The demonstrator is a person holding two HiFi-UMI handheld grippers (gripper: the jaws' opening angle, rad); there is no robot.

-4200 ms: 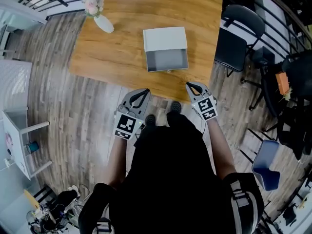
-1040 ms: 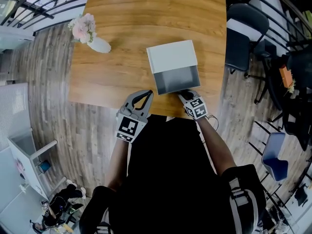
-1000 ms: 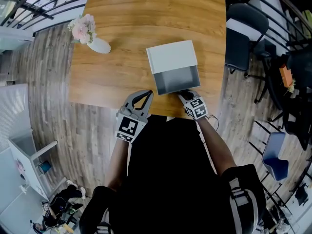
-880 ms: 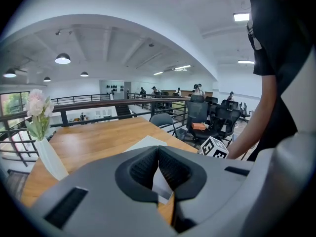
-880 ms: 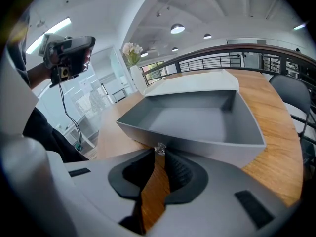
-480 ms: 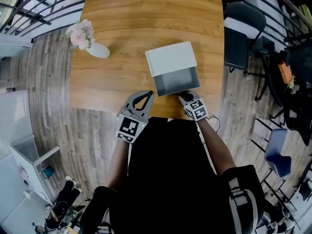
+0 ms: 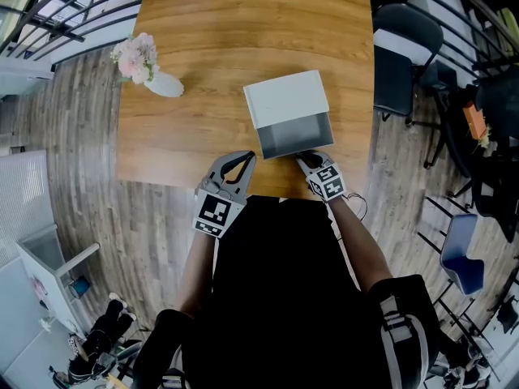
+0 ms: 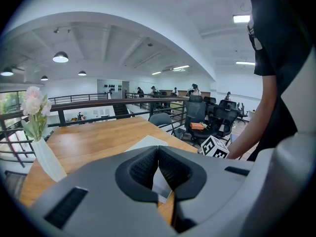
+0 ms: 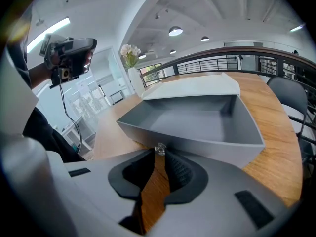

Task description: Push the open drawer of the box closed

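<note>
A white box (image 7: 285,94) stands on the wooden table (image 7: 211,39), its grey drawer (image 7: 293,136) pulled out toward me and empty. My right gripper (image 7: 307,158) is shut, its tips against the middle of the drawer's front. In the right gripper view the drawer (image 9: 197,127) fills the middle, and its small metal knob (image 9: 159,149) sits right at the tips of my right gripper (image 9: 159,155). My left gripper (image 7: 237,162) is shut and holds nothing. It hovers at the table's near edge, left of the drawer. The left gripper view shows the left gripper (image 8: 158,150) with the box's white corner (image 8: 145,143) behind it.
A white vase of pink flowers (image 7: 148,66) lies toward the table's left edge. A black chair (image 7: 401,51) stands at the table's right side. Railings run along the far left, and wooden floor lies around the table.
Since the earliest frame my right gripper has come forward from the table's edge to the drawer's front. Over the last second neither gripper nor the drawer has visibly moved.
</note>
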